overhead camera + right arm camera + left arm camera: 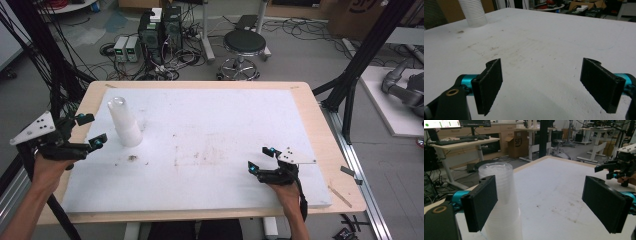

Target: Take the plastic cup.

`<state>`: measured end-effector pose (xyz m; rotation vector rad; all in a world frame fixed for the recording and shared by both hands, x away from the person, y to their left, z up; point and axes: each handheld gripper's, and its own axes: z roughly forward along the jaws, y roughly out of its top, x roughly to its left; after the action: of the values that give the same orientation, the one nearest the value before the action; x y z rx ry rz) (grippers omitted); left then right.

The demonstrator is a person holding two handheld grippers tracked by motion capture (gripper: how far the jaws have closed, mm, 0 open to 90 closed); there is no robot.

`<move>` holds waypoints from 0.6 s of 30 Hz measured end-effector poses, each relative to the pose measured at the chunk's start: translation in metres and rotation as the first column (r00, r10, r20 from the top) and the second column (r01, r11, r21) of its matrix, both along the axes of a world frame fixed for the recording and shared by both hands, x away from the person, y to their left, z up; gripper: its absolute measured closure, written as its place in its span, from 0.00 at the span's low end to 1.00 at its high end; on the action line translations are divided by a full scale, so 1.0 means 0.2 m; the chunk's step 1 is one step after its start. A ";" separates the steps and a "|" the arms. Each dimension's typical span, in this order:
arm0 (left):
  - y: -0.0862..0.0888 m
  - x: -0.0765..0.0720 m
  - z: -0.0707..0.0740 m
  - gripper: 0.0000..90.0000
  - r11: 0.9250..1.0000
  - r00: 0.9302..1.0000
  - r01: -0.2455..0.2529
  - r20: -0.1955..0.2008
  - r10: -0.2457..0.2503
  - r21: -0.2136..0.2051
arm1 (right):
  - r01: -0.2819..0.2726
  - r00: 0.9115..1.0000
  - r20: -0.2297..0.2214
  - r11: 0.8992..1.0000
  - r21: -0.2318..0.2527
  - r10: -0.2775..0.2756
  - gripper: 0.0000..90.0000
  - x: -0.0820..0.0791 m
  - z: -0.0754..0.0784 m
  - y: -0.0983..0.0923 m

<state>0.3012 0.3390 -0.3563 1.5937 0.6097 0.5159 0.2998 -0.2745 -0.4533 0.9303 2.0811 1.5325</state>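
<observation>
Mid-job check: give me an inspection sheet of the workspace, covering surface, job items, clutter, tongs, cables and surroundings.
Surface: white board on a wooden table, with brownish stains near the middle.
Job's things: stack of clear plastic cups, upside down, standing at the board's far left.
Clutter: nothing seen on the board.
Tongs: left tongs open, empty, beside the cup stack, not touching it; right tongs open, empty, low over the board's near right.
Cables: a tangle on the floor beyond the table.
Surroundings: stool, computer towers, black frame posts.
</observation>
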 end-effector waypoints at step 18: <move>0.07 0.27 0.13 0.14 0.995 0.996 0.065 -0.069 -0.060 0.075 | 0.004 1.000 0.002 1.000 -0.011 -0.004 0.20 0.00 0.00 0.00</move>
<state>0.3551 0.3531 -0.3301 1.7029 0.5938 0.4456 0.3002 -0.2739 -0.4533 0.9288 2.0828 1.5180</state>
